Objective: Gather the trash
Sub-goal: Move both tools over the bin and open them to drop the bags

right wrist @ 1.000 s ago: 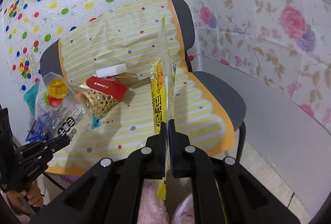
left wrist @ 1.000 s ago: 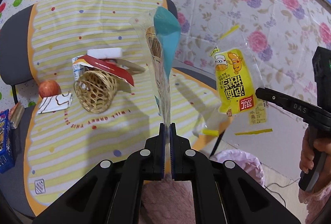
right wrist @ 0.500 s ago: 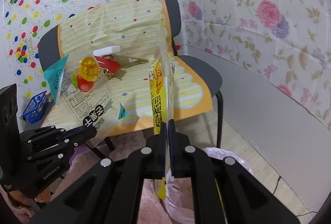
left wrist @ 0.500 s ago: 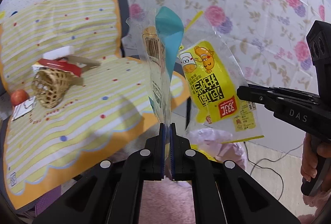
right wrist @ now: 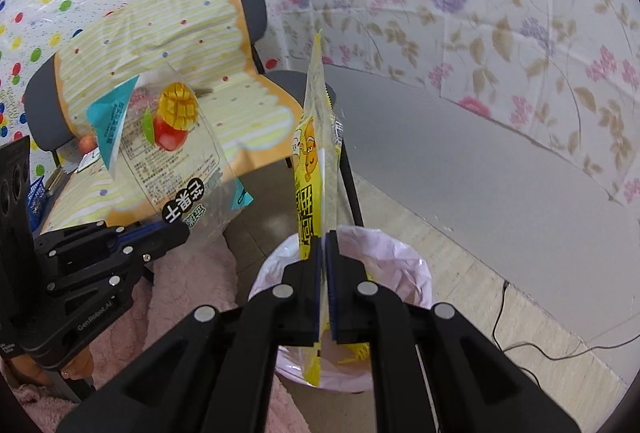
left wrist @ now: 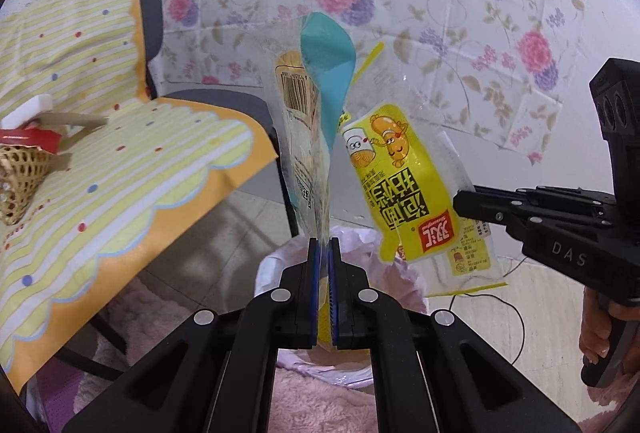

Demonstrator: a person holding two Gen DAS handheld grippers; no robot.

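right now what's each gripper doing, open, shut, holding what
Left gripper: shut on the clear and teal snack bag.
Right gripper: shut on the yellow snack wrapper.

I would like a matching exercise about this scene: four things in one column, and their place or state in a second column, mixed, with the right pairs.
Things:
1. yellow wrapper
2. teal and clear wrapper
3. bin with pink liner
4. wicker basket

Places or states:
A. on the covered chair seat
B. clamped in the left gripper
C. on the floor, below both grippers
D. clamped in the right gripper

Pairs: 1-D, 2-B, 3-C, 4-A
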